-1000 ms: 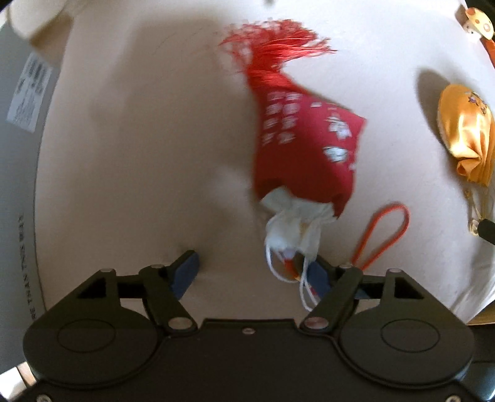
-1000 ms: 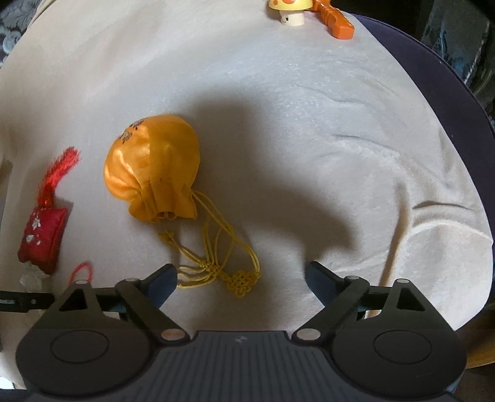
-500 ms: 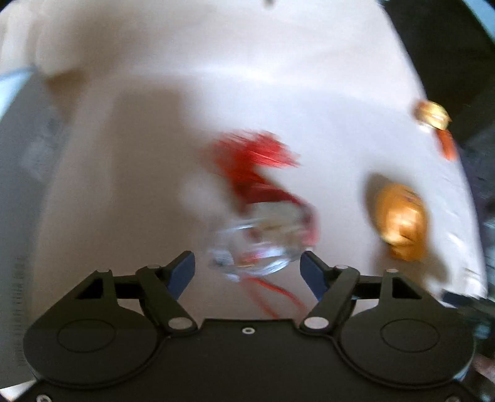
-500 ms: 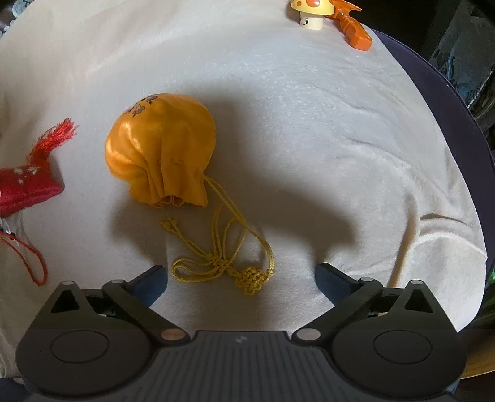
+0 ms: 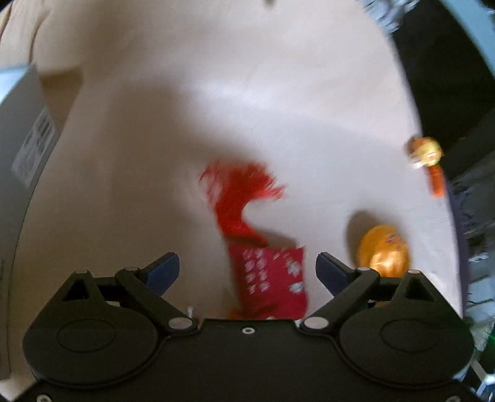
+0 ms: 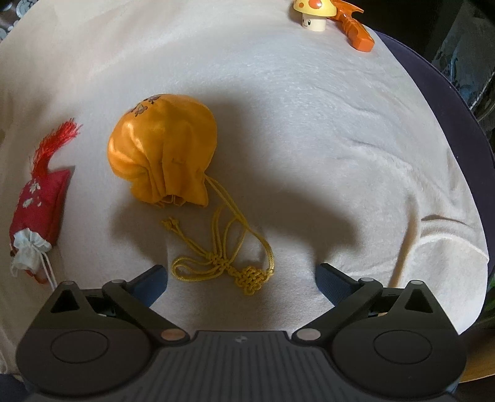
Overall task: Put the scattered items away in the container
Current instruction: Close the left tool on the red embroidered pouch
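Note:
A red pouch (image 5: 269, 278) with a red tassel and a white drawstring neck lies on the cream cloth between the fingers of my left gripper (image 5: 247, 259). Its jaws are opening and the pads do not touch the pouch. The left wrist view is blurred. The same red pouch (image 6: 40, 201) shows at the left edge of the right wrist view. My right gripper (image 6: 240, 269) stands open just above the knotted yellow cord (image 6: 250, 276) of an orange satin pouch (image 6: 161, 148). A grey container wall (image 5: 21, 139) with a label is at the far left.
A mushroom figure (image 6: 314, 12) and an orange plastic tool (image 6: 355, 27) sit at the cloth's far right edge. The cream cloth (image 6: 340, 123) covers a dark round surface whose rim (image 6: 464, 123) shows on the right. The orange pouch (image 5: 385, 252) lies right of the left gripper.
The left gripper's jaws have spread wider and the red pouch now sits lower in its view, between them. In the right view the pouch has shifted and now lies tassel-up; the right jaws widened slightly.

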